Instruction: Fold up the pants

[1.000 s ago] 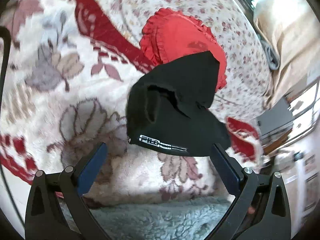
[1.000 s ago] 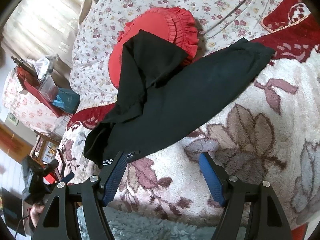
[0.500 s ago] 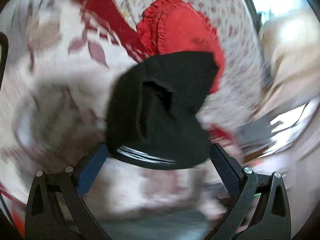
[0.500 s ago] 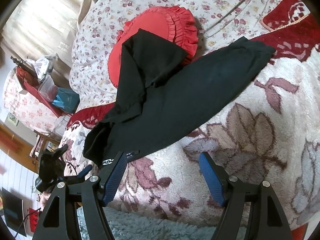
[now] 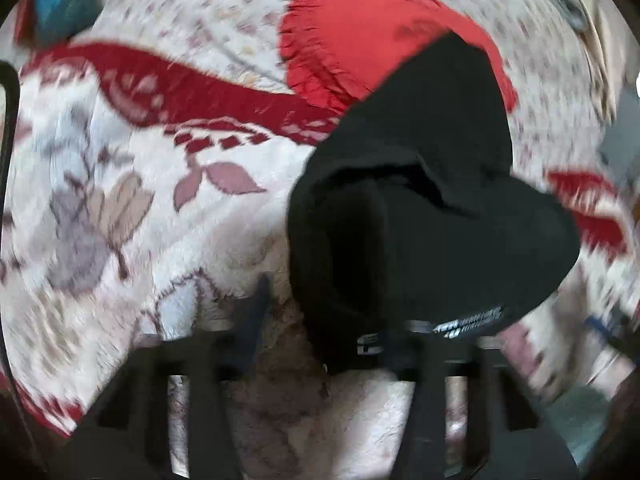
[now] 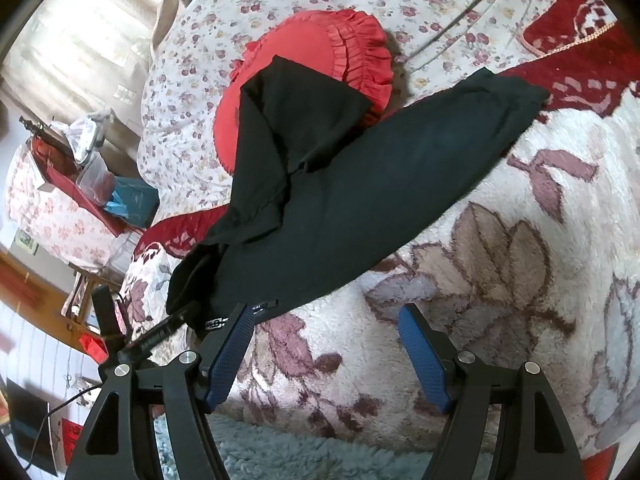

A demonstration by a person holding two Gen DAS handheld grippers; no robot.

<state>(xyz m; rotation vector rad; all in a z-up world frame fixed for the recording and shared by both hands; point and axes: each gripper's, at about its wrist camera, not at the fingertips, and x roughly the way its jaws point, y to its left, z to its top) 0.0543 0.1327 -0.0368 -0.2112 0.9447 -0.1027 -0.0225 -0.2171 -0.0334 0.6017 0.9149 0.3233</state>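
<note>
Lying on blanket (image 6: 460,280): black pants (image 6: 360,200); right gripper (image 6: 326,344) spread apart, left gripper (image 5: 332,328) blurred, state unclear.

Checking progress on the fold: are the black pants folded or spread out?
Not folded: the black pants lie spread, one leg stretching across the blanket, the other rumpled over the red cushion.
</note>
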